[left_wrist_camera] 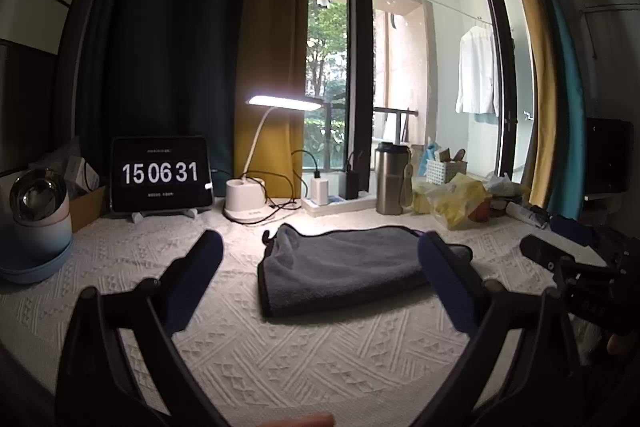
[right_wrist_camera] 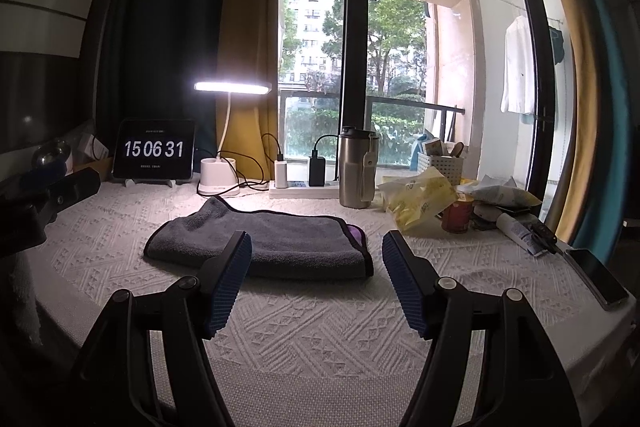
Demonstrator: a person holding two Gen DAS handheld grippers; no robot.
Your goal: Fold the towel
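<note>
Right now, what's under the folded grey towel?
The folded grey towel lies on the white textured tablecloth. A purple layer peeks out at its right edge; how far it extends underneath is hidden. Both grippers are open, holding nothing.

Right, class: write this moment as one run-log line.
towel: folded, flat on tablecloth | left gripper: open, empty, clear of towel | right gripper: open, empty, near towel's front edge

The towel (left_wrist_camera: 344,267) (right_wrist_camera: 260,241) is grey with a dark hem. It lies folded flat on the white cloth, at 12 o'clock from both cameras. One corner at 11 o'clock is loose, and something purple shows at its right edge.
</note>
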